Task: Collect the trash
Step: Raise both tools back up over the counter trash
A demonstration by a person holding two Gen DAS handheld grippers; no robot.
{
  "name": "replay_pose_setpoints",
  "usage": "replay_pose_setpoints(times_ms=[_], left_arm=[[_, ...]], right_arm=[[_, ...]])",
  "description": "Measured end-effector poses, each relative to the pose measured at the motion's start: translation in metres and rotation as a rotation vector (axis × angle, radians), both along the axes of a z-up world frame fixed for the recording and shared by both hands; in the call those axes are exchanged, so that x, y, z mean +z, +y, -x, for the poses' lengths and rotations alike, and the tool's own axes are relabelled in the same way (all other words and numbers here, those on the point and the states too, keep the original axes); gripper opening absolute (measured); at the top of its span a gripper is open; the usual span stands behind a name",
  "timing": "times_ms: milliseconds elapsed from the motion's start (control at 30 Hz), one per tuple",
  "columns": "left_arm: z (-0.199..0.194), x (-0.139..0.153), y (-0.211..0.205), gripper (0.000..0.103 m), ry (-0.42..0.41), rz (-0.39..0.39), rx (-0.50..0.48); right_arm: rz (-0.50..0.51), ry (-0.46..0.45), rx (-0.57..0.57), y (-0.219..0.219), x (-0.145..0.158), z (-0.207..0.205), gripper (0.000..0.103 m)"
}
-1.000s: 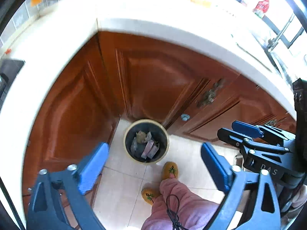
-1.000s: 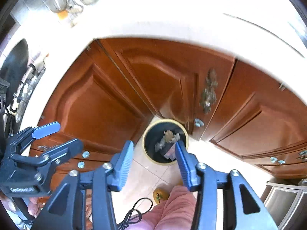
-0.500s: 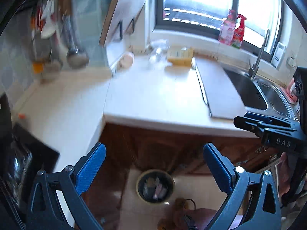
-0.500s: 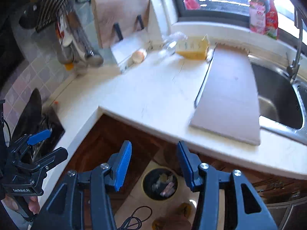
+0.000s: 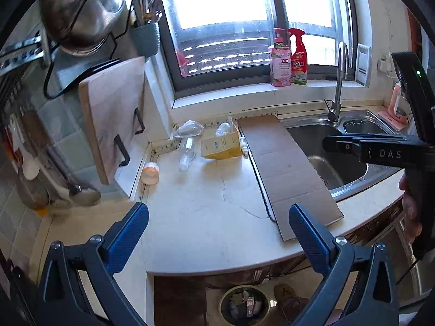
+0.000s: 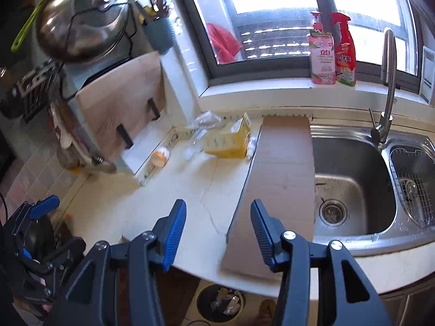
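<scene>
Trash lies at the back of the white counter [image 5: 206,217]: a yellow carton [image 5: 221,145], a clear plastic bottle [image 5: 187,152], crumpled clear wrap [image 5: 189,129], a small white tube [image 5: 244,146] and an orange-white cup [image 5: 150,172]. A flat cardboard sheet [image 5: 288,168] lies beside the sink. My left gripper [image 5: 217,210] hangs open and empty above the counter's front. My right gripper [image 6: 217,207] is open with nothing between its fingers, above the counter's front edge and the cardboard [image 6: 282,179]. The trash bin [image 6: 220,303] stands on the floor below, holding several scraps.
A steel sink [image 6: 353,184] with a tall tap [image 6: 387,81] fills the right side. Two cleaner bottles [image 5: 289,57] stand on the window sill. A wooden cutting board [image 5: 114,116] leans at the left, with a pot lid [image 6: 81,16] and hanging ladles nearby.
Both grippers have risen from low in front of the cabinet doors and the bin to above the counter. The trash, sink and window have come into view.
</scene>
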State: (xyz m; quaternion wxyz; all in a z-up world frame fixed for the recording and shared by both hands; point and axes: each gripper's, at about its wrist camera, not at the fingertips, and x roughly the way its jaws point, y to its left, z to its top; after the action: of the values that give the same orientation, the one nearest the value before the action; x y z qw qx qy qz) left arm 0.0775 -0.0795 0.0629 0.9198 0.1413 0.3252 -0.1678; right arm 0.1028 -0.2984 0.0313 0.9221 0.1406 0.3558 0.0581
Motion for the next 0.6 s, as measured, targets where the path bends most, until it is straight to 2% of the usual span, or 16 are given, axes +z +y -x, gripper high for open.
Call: replay_pose_setpoints(times_ms=[133, 267, 433, 600], left_arm=[[-0.048, 0.006, -0.037, 0.102, -0.003, -0.049, -0.057], [-0.112, -0.004, -0.072, 0.102, 0.031, -0.121, -0.08], [-0.203, -0.026, -0.111, 0.102, 0.126, -0.116, -0.086], [-0.279, -0.063, -0.148, 0.102, 0.212, -0.13, -0.09]], right_arm=[[-0.012, 0.013, -0.042, -0.024, 0.004, -0.047, 0.05], [-0.031, 0.053, -0.065, -0.048, -0.01, -0.103, 0.05], [-0.128, 0.131, -0.094, -0.079, -0.049, -0.173, 0.05], [-0.208, 0.247, -0.121, -0.1, -0.104, -0.229, 0.049]])
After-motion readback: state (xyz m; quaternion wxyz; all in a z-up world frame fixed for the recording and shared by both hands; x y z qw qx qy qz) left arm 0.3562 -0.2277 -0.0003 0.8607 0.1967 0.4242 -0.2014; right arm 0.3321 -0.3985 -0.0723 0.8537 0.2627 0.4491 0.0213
